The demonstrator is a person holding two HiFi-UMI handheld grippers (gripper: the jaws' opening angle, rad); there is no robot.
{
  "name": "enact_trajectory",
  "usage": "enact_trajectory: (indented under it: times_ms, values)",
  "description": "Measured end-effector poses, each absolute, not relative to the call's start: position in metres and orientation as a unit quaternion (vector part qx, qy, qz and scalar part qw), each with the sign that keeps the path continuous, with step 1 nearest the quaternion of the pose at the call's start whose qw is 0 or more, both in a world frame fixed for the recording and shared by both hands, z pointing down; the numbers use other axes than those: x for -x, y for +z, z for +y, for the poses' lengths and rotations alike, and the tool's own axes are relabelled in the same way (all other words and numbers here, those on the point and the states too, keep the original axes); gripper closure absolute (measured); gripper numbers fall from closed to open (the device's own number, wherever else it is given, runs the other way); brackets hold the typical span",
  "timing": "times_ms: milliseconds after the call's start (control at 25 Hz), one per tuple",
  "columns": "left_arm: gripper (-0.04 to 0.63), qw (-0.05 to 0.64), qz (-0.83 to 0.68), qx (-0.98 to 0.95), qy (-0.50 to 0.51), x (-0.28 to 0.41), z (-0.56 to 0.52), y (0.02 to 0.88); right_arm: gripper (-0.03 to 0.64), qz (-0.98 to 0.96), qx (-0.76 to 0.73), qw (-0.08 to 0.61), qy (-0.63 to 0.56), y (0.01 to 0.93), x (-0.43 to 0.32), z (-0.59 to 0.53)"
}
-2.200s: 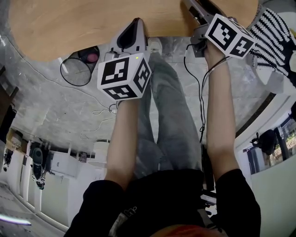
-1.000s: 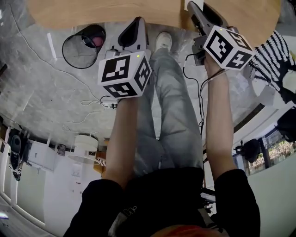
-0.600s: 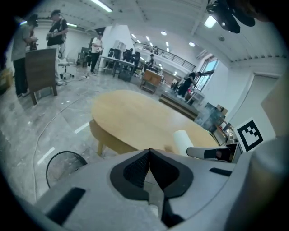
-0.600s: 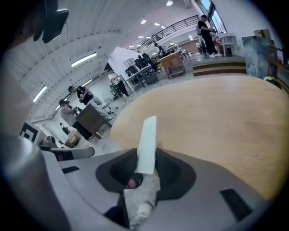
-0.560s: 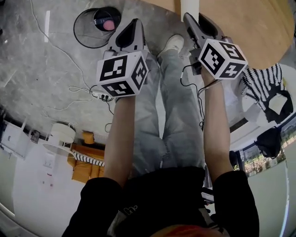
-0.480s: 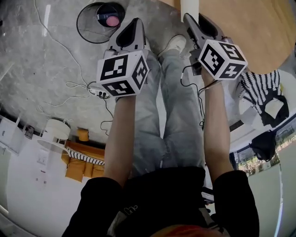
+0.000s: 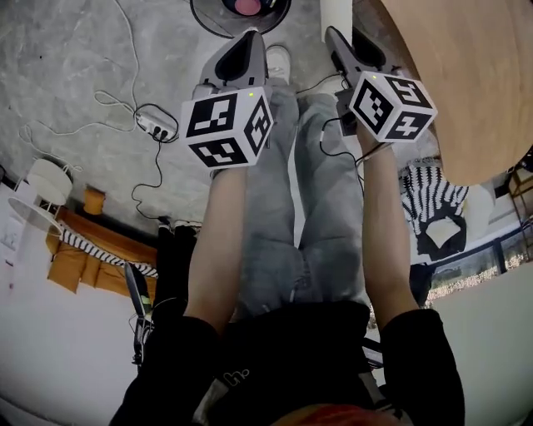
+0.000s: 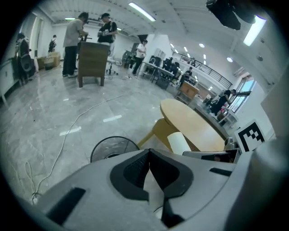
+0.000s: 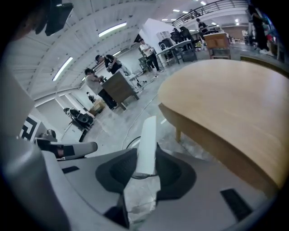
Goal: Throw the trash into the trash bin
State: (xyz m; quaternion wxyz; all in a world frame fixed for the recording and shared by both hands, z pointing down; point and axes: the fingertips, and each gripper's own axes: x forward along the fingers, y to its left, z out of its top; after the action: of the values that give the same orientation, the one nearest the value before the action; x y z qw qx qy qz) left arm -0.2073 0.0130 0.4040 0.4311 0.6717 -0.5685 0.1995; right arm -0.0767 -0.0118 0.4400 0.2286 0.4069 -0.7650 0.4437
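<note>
Head view, looking steeply down: both grippers held out ahead above the floor (image 7: 75, 66), past a pair of grey trouser legs (image 7: 275, 208). Right gripper (image 7: 340, 37) clamped on the trash (image 7: 336, 15), a flat white strip poking out beyond the jaw tips. In the right gripper view, pinched edge-on between the pads, with crumpled paper bunched lower down, nearer the camera. Gripped partway along like that, probably, so as to drop free on a simple parting of the jaws.

Left gripper (image 7: 246, 37) closed on nothing, tips touching in the left gripper view. Likely just carried alongside as the idle one.

Trash bin (image 7: 208, 21): round wire mesh with a pink thing (image 7: 247, 6) already inside, standing on the floor just ahead of the left gripper, cut off by the top edge of the head view. Near the trash, but not under it as far as that view tells. Tabletop (image 7: 466, 83) off to the right, bare wood, apart from the bin.

Not yet time to release, by the look of it. Strip to be brought over the rim first; otherwise a risk of landing on the floor beside the shoe (image 7: 279, 60) or catching on the wire edge. Light and flat, so liable to flutter; better let go low above the opening.
</note>
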Motion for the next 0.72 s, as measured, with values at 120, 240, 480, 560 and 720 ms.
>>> enact_trajectory:
  times_ms: [120,240,480,560,720]
  values:
    - [0.588,0.439,-0.586,-0.654,0.190,0.234,0.020,0.416,0.488,-0.774,-0.375,0.251,0.444,0.460,0.113,-0.010]
    - [0.588,0.447,-0.598,-0.639,0.184,0.258,0.026,0.442,0.488,-0.780,-0.349,0.271,0.443,0.490,0.144,-0.004]
    - [0.588,0.462,-0.621,-0.610,0.170,0.297,0.040,0.506,0.488,-0.800,-0.307,0.281,0.432,0.554,0.199,-0.005]
    - [0.588,0.471,-0.622,-0.602,0.171,0.303,0.047,0.523,0.480,-0.805,-0.294,0.286,0.429,0.571,0.213,-0.004]
    - [0.586,0.477,-0.622,-0.598,0.169,0.310,0.049,0.535,0.422,-0.805,-0.282,0.310,0.421,0.591,0.229,-0.007]
